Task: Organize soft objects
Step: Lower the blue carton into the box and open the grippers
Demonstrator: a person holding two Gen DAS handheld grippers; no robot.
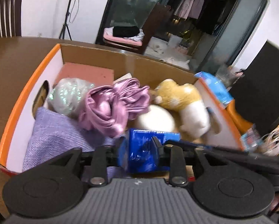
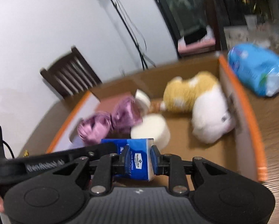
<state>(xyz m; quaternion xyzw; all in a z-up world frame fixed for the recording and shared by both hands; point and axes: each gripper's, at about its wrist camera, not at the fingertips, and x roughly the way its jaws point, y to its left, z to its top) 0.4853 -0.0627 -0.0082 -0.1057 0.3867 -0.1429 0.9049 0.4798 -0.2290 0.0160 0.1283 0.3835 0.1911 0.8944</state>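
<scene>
An orange-rimmed cardboard box (image 1: 10, 115) sits on a brown table and also shows in the right wrist view (image 2: 251, 112). In it lie a purple satin cloth (image 1: 111, 108), a lilac towel (image 1: 61, 136), a shiny pale bag (image 1: 68, 95), a white round sponge (image 1: 156, 119) and a yellow-and-white plush (image 1: 186, 104). Both grippers pinch one blue tissue pack (image 1: 145, 149) above the box's near edge. My left gripper (image 1: 139, 149) holds one end of it. My right gripper (image 2: 138, 160) holds the same pack (image 2: 137, 158) at the other.
A light blue packet (image 2: 257, 69) lies on the table right of the box. Small packets and a white cable (image 1: 260, 140) lie by the box's right side. A dark wooden chair (image 2: 72, 78) stands behind the table. A tripod stands by the wall.
</scene>
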